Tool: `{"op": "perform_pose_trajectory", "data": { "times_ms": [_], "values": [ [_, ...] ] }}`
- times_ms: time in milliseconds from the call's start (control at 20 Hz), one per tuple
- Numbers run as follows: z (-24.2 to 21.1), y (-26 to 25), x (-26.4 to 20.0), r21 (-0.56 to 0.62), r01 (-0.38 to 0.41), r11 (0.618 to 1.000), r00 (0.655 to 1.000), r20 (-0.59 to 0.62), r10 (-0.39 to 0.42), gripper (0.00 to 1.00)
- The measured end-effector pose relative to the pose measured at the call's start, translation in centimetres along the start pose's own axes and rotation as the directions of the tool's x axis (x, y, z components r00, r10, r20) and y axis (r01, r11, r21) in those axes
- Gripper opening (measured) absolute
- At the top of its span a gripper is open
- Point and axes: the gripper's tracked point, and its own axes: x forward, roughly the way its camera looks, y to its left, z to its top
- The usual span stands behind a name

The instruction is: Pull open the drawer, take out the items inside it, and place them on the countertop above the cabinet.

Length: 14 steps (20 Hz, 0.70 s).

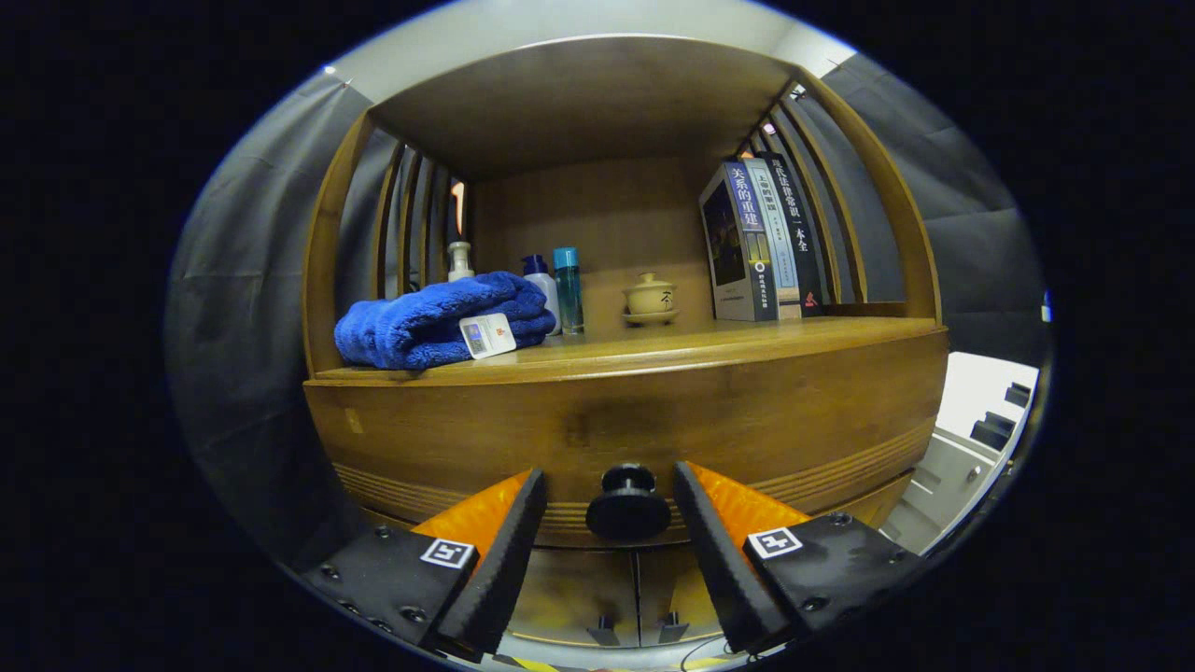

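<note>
Hand-held gripper (609,509) faces a wooden cabinet, fingers spread moderately wide with the dark round drawer knob (627,504) between them; neither finger touches it, a gap shows on each side. Drawer front (616,425) sits flush with the cabinet, closed, so whatever lies inside is hidden. Above it, the desk (653,353) surface carries a folded blue towel (439,319) at the left with a white tag (487,335) hanging off its front edge; print on the tag too small to make out. Behind the towel, partly covered by it: a white pump bottle (458,260), a white bottle with blue cap (541,285), a teal bottle (568,289). Small lidded ceramic cup (650,297) on a saucer near the middle. Upright books (756,241) lean at the right against the slatted side. Below the drawer, two lower door handles (638,629) show, cut off between the fingers.
</note>
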Motion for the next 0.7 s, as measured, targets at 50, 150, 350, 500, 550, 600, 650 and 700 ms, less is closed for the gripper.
{"op": "perform_pose_trajectory", "data": {
  "times_ms": [50,150,350,500,550,600,650,700],
  "values": [
    [0.2,-0.2,-0.2,-0.003,0.012,1.000,1.000,0.016,-0.012,0.90],
    [-0.2,-0.2,0.4,-0.037,0.009,0.999,1.000,0.014,-0.008,0.80],
    [-0.9,-1.2,0.4,-0.030,0.040,0.999,0.999,0.005,-0.040,0.60],
    [-0.9,-1.1,0.5,-0.037,0.035,0.999,0.999,0.008,-0.034,0.46],
    [-0.9,-1.2,0.3,-0.043,0.035,0.998,0.999,0.004,-0.035,0.41],
    [-1.0,-1.2,0.3,-0.042,0.034,0.999,0.999,0.000,-0.034,0.41],
    [-0.9,-1.2,0.4,-0.029,0.041,0.999,0.999,-0.003,-0.042,0.37],
    [-1.0,-1.3,0.3,-0.038,0.048,0.998,0.999,-0.010,-0.048,0.33]
  ]
}}
